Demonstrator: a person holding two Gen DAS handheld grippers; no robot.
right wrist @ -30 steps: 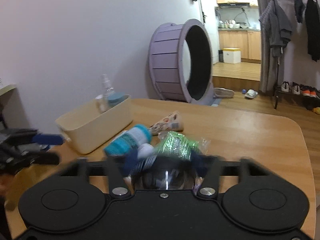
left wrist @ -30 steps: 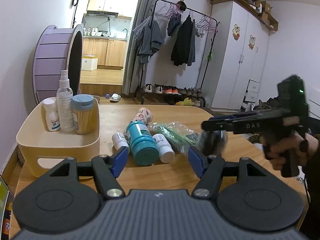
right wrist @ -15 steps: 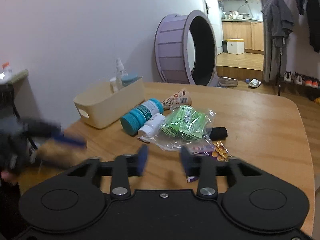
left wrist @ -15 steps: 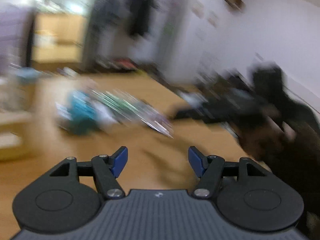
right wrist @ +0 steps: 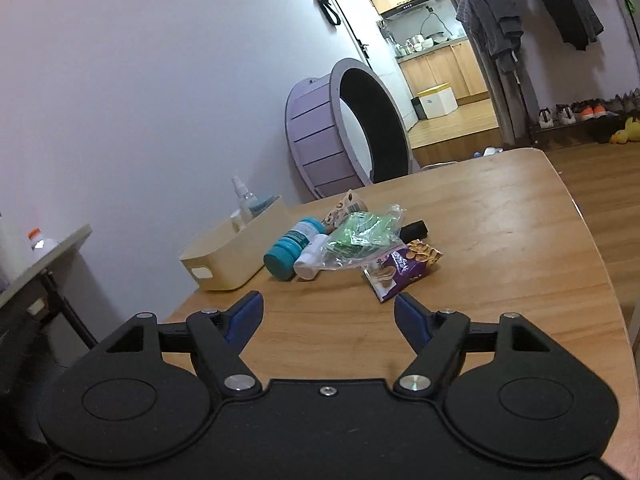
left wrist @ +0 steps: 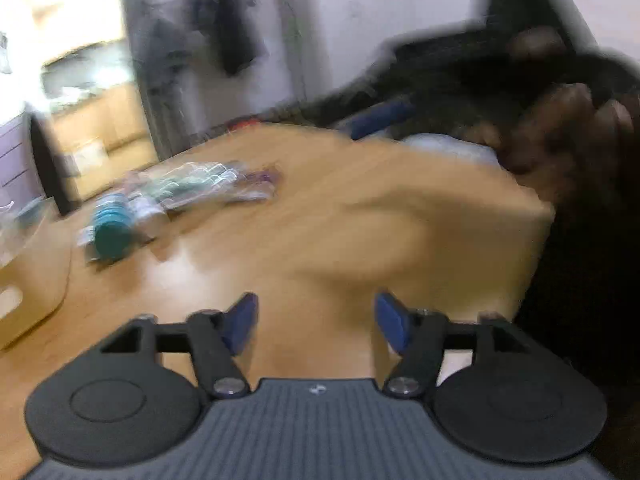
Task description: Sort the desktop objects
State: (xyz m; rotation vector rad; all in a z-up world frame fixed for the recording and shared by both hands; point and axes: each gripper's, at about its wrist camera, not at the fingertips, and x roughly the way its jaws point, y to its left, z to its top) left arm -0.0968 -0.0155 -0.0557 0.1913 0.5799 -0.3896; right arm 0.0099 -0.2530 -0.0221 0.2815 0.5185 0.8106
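On the wooden table (right wrist: 500, 240) lies a pile: a teal bottle (right wrist: 292, 248) on its side, a small white bottle (right wrist: 310, 258), a clear bag of green packets (right wrist: 360, 236), a purple snack packet (right wrist: 400, 268), a patterned pouch (right wrist: 346, 206) and a black cylinder (right wrist: 414, 230). Left of the pile stands a cream bin (right wrist: 232, 256) with a spray bottle (right wrist: 242, 194) inside. My right gripper (right wrist: 328, 316) is open and empty, well short of the pile. In the blurred left wrist view my left gripper (left wrist: 316, 322) is open and empty over bare table, the teal bottle (left wrist: 112, 232) far left.
A purple wheel-shaped drum (right wrist: 348, 136) stands behind the table. A side table (right wrist: 44, 256) with a bottle sits at the left. A clothes rack (right wrist: 560, 20) and shoes are at the back right. A hand on the other gripper (left wrist: 560, 132) fills the left wrist view's upper right.
The right gripper has opened, let go of what it held, and pulled back from the pile. The left gripper has swung right, away from the bottles, still open.
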